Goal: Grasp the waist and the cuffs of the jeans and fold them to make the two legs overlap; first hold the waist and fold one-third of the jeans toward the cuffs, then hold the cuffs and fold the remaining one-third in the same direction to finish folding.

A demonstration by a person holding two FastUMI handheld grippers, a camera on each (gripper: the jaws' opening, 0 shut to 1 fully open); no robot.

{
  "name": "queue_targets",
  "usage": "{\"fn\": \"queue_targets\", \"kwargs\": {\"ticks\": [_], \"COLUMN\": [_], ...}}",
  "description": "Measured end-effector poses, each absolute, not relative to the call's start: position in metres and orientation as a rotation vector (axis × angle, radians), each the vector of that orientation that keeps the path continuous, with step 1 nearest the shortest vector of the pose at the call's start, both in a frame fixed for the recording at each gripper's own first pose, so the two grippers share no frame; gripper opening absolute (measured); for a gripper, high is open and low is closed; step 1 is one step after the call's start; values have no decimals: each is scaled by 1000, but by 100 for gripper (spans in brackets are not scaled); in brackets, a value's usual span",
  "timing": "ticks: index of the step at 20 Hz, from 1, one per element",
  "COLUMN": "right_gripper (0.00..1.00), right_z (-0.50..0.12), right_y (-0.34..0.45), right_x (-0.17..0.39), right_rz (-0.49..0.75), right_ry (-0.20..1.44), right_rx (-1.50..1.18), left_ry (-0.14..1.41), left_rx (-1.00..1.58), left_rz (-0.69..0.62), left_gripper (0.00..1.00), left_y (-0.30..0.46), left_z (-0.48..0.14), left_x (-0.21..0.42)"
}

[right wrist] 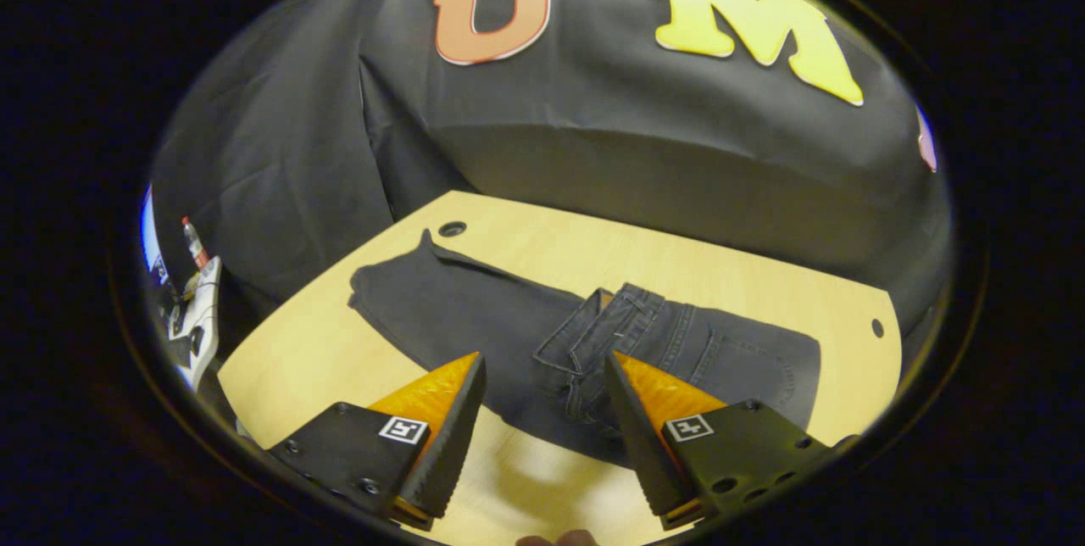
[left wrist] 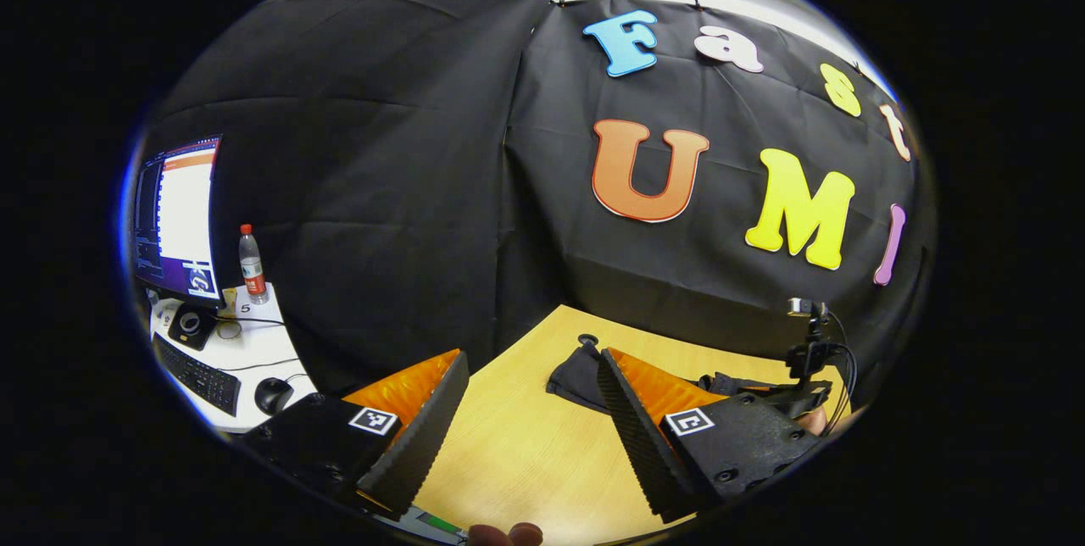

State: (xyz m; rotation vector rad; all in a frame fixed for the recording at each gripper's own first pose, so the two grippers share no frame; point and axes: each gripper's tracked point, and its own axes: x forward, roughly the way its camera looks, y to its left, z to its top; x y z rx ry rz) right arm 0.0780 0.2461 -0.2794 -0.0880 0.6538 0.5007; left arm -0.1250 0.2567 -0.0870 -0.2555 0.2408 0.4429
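1. The dark jeans (right wrist: 475,317) lie flat on the tabletop (right wrist: 297,359), the waist folded over the middle.
2. The right claw (right wrist: 542,436) is wide open, just above the jeans' near edge.
3. The left claw (left wrist: 534,436) is wide open too, near one end of the jeans (left wrist: 576,376).

Both grippers, left gripper (left wrist: 532,423) and right gripper (right wrist: 542,423), had ribbed wedge fingers (left wrist: 424,436), black screwed mounting plates (right wrist: 737,453), each with square fiducial tags (left wrist: 374,420).

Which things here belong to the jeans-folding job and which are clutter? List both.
Job: dark grey denim jeans; left gripper; right gripper; light wooden table.

Lying about: clear plastic bottle with red cap; lit computer monitor; black keyboard; black mouse.
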Motion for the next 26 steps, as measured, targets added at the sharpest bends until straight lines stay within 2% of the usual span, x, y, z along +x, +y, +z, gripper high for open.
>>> {"fn": "queue_targets", "kwargs": {"ticks": [1, 4, 5, 8, 10, 11, 13, 18, 21, 22, 23, 24, 26], "right_gripper": [83, 83, 84, 94, 94, 91, 95, 93, 93, 96, 93, 96, 94], "right_z": [-263, -213, -196, -152, -131, -120, -101, -81, -84, -88, -94, -100, -99], "right_y": [242, 219, 209, 173, 149, 137, 117, 56, 30, 23, 12, -1, -14], "right_x": [72, 50, 40, 18, 6, 0, -8, -11, -10, -10, -9, -7, -5], "right_rz": [512, 528, 529, 510, 490, 478, 449, 329, 272, 265, 250, 232, 208], "right_ry": [635, 573, 554, 479, 437, 424, 403, 402, 427, 438, 456, 477, 498], "right_rx": [-83, -83, -69, -100, -140, -147, -149, -181, -197, -207, -229, -254, -271], "left_ry": [238, 239, 241, 248, 244, 242, 248, 305, 368, 381, 386, 398, 411], "left_rx": [-273, -328, -351, -453, -545, -594, -729, -1083, -1223, -1276, -1319, -1337, -1373], "left_rz": [431, 398, 381, 316, 259, 240, 224, 252, 259, 268, 275, 292, 327], "left_gripper": [99, 99, 99, 99, 99, 98, 99, 99, 99, 98, 98, 98, 98], "left_y": [255, 251, 248, 237, 229, 228, 230, 244, 247, 251, 254, 259, 265], "left_z": [-89, -101, -105, -122, -129, -135, -154, -218, -265, -269, -280, -293, -324], "left_x": [-121, -107, -102, -83, -69, -61, -42, -2, 24, 35, 46, 56, 74]}}
